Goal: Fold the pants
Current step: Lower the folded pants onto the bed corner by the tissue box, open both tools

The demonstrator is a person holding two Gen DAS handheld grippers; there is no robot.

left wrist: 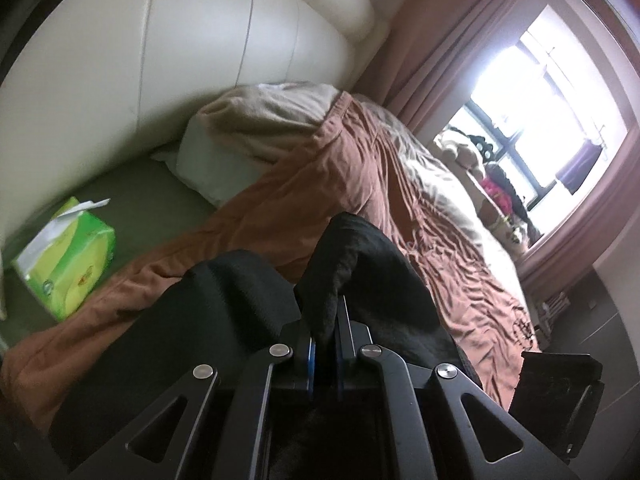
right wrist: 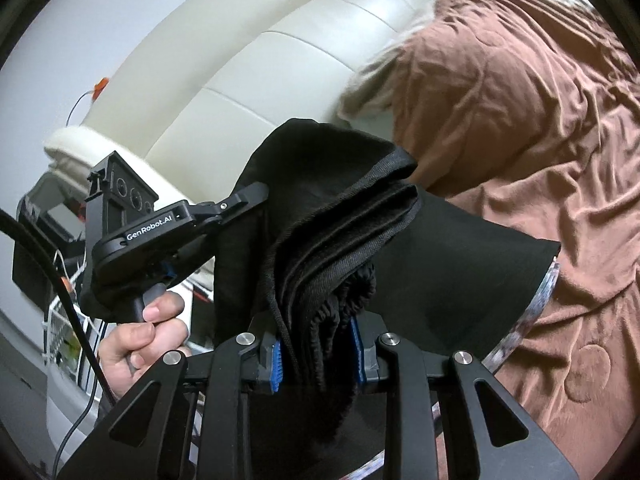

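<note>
Black pants (right wrist: 336, 216) bunch up, hiding both grippers' tips: left gripper (left wrist: 324, 340) and right gripper (right wrist: 318, 356) each pinch folds. Tissue pack (left wrist: 68, 256) at lower left shows a sheet poking out.

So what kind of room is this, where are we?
Most likely a bedroom: a bed with a padded cream headboard, a pillow and a rumpled brown blanket, with pink curtains beside a bright window.
</note>
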